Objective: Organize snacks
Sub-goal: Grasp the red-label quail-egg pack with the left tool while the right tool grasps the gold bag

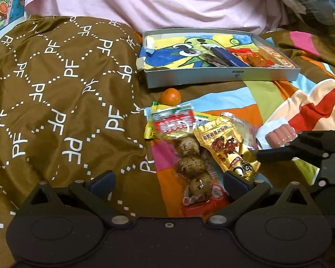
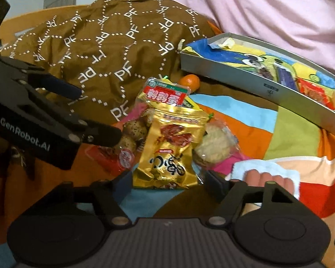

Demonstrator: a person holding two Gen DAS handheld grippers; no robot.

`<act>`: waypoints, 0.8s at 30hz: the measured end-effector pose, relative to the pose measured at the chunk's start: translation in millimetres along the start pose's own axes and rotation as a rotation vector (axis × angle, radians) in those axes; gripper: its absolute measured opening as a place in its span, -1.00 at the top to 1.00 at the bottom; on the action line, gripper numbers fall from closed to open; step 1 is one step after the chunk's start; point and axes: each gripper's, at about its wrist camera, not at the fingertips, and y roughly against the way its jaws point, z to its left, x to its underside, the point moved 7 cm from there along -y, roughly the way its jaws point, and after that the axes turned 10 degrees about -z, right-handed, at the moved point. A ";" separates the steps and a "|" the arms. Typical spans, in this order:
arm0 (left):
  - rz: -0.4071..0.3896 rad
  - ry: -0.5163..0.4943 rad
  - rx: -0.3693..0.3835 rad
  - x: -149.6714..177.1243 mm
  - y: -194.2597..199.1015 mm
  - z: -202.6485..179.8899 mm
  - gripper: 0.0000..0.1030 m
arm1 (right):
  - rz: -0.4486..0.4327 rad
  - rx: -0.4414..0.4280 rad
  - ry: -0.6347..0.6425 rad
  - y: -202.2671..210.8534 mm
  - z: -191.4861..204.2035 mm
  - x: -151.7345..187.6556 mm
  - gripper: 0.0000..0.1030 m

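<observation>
Gold snack packet (image 2: 167, 147) between right gripper (image 2: 167, 185) fingers, unpinched.

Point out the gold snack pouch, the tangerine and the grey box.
gold snack pouch (image 2: 169, 147), right wrist view, printed front.
tangerine (image 1: 170, 97), left wrist view, middle of peel.
grey box (image 1: 223, 77), left wrist view, near wall.

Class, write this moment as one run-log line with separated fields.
stage: picking from pile | right gripper: open astride gold snack packet | left gripper: open over egg pack | tray: partly filled
</observation>
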 end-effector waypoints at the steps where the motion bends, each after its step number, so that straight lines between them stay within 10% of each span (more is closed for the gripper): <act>1: -0.001 0.000 0.004 0.1 -0.1 -0.5 -0.98 | 0.000 -0.004 0.000 -1.1 0.2 -0.3 -0.45; 24: 0.061 0.027 0.046 3.1 -22.5 -15.7 -0.98 | 0.158 0.116 0.015 22.3 -19.7 0.5 -0.27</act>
